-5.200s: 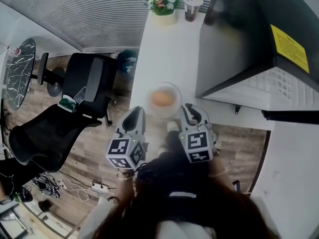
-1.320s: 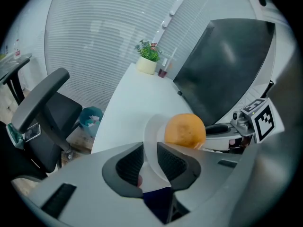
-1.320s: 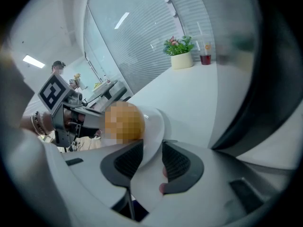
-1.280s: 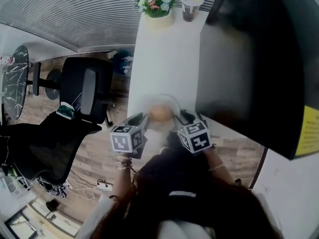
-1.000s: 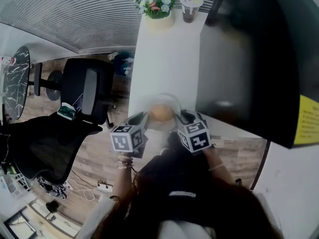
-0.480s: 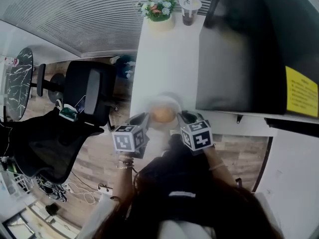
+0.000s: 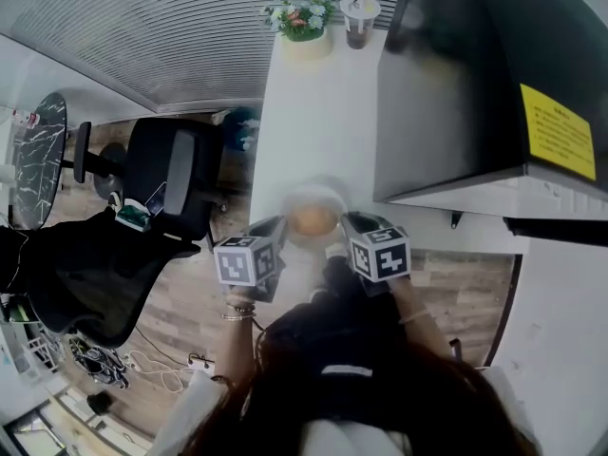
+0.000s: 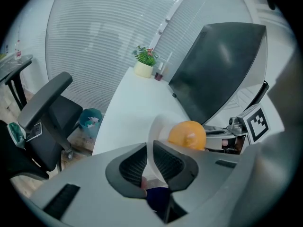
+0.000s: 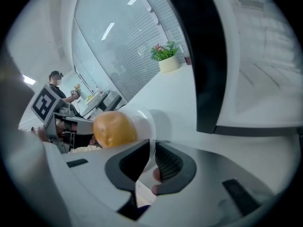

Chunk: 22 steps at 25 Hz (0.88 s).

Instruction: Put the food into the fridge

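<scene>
Found left gripper [image 8: 149, 148] clamped on the thin rim of white bowl [image 8: 158, 126], jaws having just closed in with the rim between ribbed pads [image 8: 165, 162]; found right gripper [image 9: 152, 150] likewise pinching the opposite rim after closing in. Saw orange [image 8: 187, 135] sitting in the bowl between the two grippers, at the near end of white counter [image 7: 313, 112], just left of black fridge [image 7: 446, 93] with yellow label [image 7: 554, 133]. Logged black office chair [image 7: 176, 174] on the floor [image 7: 180, 302] to the left, and potted plant [image 7: 306, 17] beside lidded drink cup [image 7: 361, 12] at the counter's far end.
</scene>
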Each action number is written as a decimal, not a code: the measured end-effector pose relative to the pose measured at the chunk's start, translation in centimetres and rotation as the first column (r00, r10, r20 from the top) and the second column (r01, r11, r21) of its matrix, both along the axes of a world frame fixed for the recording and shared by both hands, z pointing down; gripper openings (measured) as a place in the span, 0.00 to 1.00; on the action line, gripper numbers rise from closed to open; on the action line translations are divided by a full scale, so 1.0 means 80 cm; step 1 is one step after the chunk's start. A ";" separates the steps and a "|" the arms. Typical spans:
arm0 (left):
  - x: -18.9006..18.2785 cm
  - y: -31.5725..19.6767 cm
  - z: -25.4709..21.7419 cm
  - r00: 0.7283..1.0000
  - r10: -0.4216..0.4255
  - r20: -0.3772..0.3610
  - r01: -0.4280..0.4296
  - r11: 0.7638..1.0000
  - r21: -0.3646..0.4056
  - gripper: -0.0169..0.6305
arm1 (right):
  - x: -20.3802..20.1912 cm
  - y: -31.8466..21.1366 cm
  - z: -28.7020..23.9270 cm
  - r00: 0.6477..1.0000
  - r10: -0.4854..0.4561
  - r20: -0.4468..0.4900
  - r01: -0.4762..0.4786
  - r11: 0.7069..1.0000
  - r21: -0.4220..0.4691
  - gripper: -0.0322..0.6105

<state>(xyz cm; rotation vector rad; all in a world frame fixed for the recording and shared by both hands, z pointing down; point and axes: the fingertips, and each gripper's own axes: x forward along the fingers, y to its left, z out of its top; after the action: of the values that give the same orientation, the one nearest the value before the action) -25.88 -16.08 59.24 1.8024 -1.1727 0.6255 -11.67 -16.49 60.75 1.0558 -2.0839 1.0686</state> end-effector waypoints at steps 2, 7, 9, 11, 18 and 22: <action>-0.001 0.003 -0.001 1.000 -0.003 -0.003 0.003 1.000 -0.003 0.10 | -0.001 0.003 0.000 1.000 0.003 0.003 -0.003 1.000 -0.005 0.11; -0.003 0.007 0.000 1.000 0.011 0.000 -0.011 1.000 -0.028 0.09 | -0.004 0.004 0.001 1.000 -0.016 -0.015 0.016 1.000 -0.003 0.11; -0.004 0.008 0.001 1.000 0.016 0.002 -0.016 0.999 -0.034 0.09 | -0.005 0.002 0.002 1.000 -0.009 -0.009 0.009 1.000 -0.006 0.11; -0.005 0.007 0.002 1.000 0.014 -0.004 -0.014 0.999 -0.037 0.09 | -0.005 0.001 0.002 1.000 0.001 -0.006 -0.001 1.000 -0.011 0.11; -0.010 0.010 0.011 0.998 -0.031 -0.046 0.028 0.997 -0.073 0.09 | -0.009 -0.004 0.008 0.999 0.020 0.029 -0.019 0.999 -0.045 0.11; -0.011 0.023 0.019 0.998 -0.037 -0.056 0.031 0.994 -0.106 0.10 | -0.013 -0.003 0.010 0.999 0.016 0.046 -0.014 0.998 -0.058 0.11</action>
<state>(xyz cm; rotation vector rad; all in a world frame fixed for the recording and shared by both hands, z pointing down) -26.77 -14.28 60.73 1.6975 -1.1087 0.6000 -12.71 -16.76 61.55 1.0293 -2.0716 1.1637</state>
